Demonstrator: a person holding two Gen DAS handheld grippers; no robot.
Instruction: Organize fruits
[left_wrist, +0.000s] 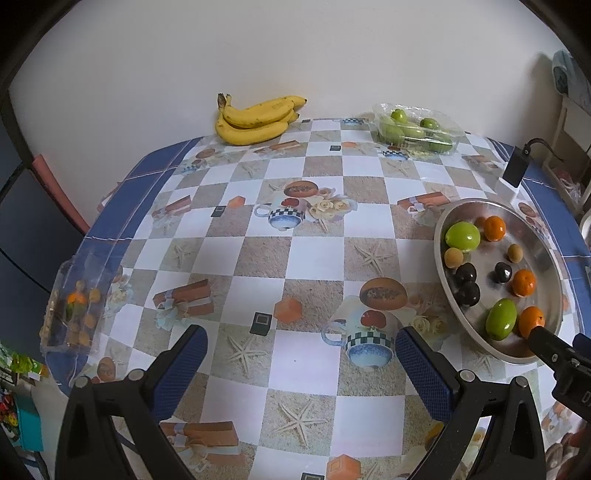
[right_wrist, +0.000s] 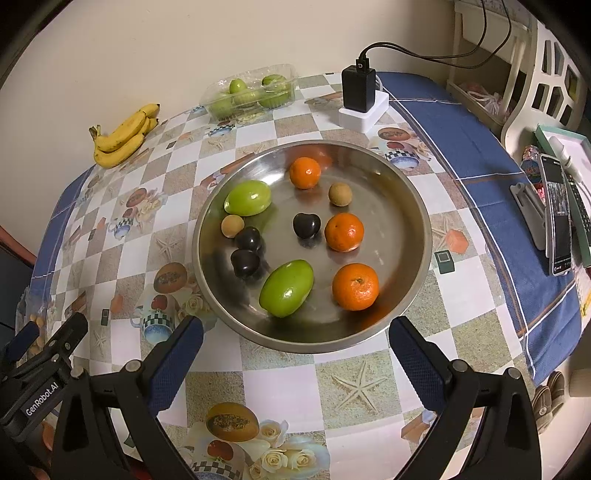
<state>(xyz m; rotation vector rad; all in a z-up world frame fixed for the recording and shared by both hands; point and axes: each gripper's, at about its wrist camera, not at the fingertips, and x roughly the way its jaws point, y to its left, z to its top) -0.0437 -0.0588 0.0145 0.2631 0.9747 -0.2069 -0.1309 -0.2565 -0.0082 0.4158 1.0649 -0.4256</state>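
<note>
Your steel bowl (right_wrist: 406, 206) sits on the bench (right_wrist: 288, 373) straight ahead of your right tool (right_wrist: 295, 354). It holds three oranges: one at the back (right_wrist: 305, 172), one mid-right (right_wrist: 344, 232) and one nearest you (right_wrist: 355, 286). Two green fruits lie in it, one at the left rim (right_wrist: 247, 198) and one at the front (right_wrist: 286, 288). Three dark plums are there too, two touching each other on the left (right_wrist: 246, 251) and a single one in the middle (right_wrist: 306, 225), with two small tan fruits, one left (right_wrist: 232, 226) and one at the back (right_wrist: 340, 194).

At the far edge of the bench, a clear tray (right_wrist: 251, 92) holds more green fruits, and a bunch of bananas (right_wrist: 123, 134) lies loose by the wall. At the left edge of the bench, another clear box (left_wrist: 74, 306) holds small orange and tan fruits; its contents are too blurred to tell more.

Your right tool hovers just short of the bowl's near rim, jaws spread wide, gripping nothing. Your left tool (left_wrist: 301, 356) is held over bare tablecloth left of the bowl, jaws equally wide and empty. A black charger (right_wrist: 358, 88) stands on a white block behind the bowl.
</note>
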